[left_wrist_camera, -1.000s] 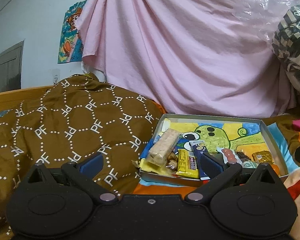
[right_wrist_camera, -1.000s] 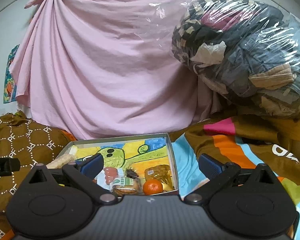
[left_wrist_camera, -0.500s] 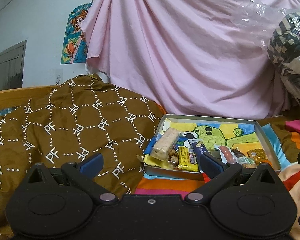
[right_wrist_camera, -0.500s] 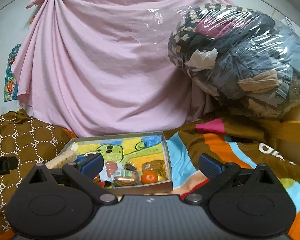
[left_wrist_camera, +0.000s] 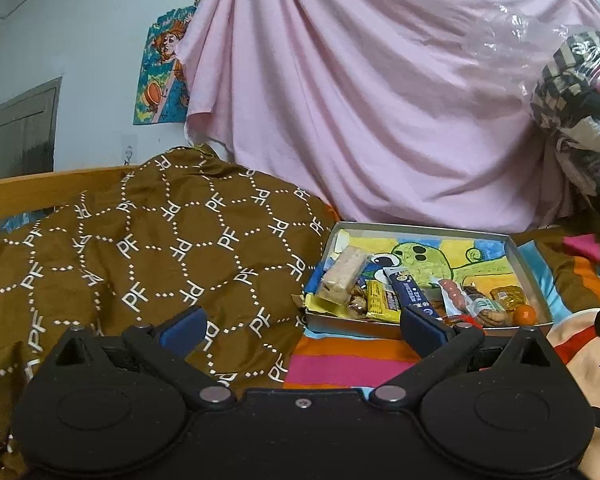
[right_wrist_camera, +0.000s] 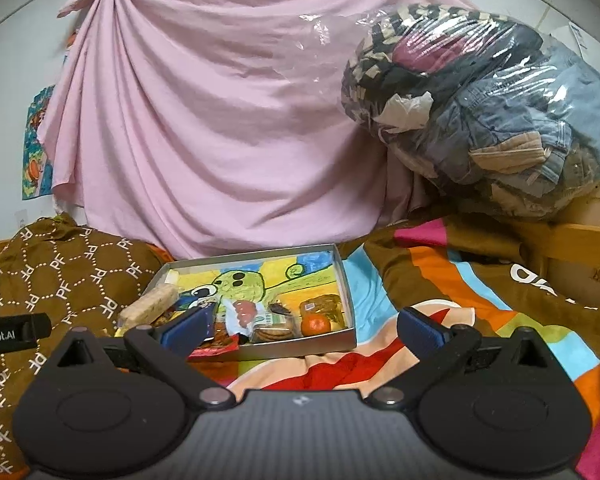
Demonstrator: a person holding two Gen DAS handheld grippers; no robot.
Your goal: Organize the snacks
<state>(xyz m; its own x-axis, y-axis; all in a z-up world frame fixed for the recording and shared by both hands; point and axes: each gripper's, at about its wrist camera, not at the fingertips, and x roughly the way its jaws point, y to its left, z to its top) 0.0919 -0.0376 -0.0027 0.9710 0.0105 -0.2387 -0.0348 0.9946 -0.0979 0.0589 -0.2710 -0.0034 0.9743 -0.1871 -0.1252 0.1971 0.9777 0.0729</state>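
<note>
A shallow grey box (left_wrist_camera: pixel 524 264) (right_wrist_camera: pixel 346 280) with a green cartoon drawing on its floor lies on the bed. Along its near side sit several snacks: a pale grain bar (left_wrist_camera: pixel 342 276) (right_wrist_camera: pixel 150 306), a yellow packet (left_wrist_camera: pixel 378 300), a dark blue stick pack (left_wrist_camera: pixel 408 290), a red-and-clear pack (right_wrist_camera: pixel 242 312), biscuits (right_wrist_camera: pixel 272 330), a brown packet (right_wrist_camera: pixel 324 306) and a small orange (left_wrist_camera: pixel 525 314) (right_wrist_camera: pixel 316 326). My left gripper (left_wrist_camera: pixel 302 326) is open and empty, short of the box. My right gripper (right_wrist_camera: pixel 302 326) is open and empty too, just before the box's front wall.
A brown patterned quilt (left_wrist_camera: pixel 148 256) is heaped left of the box. A striped colourful blanket (right_wrist_camera: pixel 480 312) covers the bed to the right. A pink sheet (right_wrist_camera: pixel 220 128) hangs behind. A clear bag of clothes (right_wrist_camera: pixel 480 112) sits at the right on a wooden frame (right_wrist_camera: pixel 580 248).
Both grippers have drawn back from the box, which now looks smaller and farther. More blanket shows in front of it. Both stay open.
</note>
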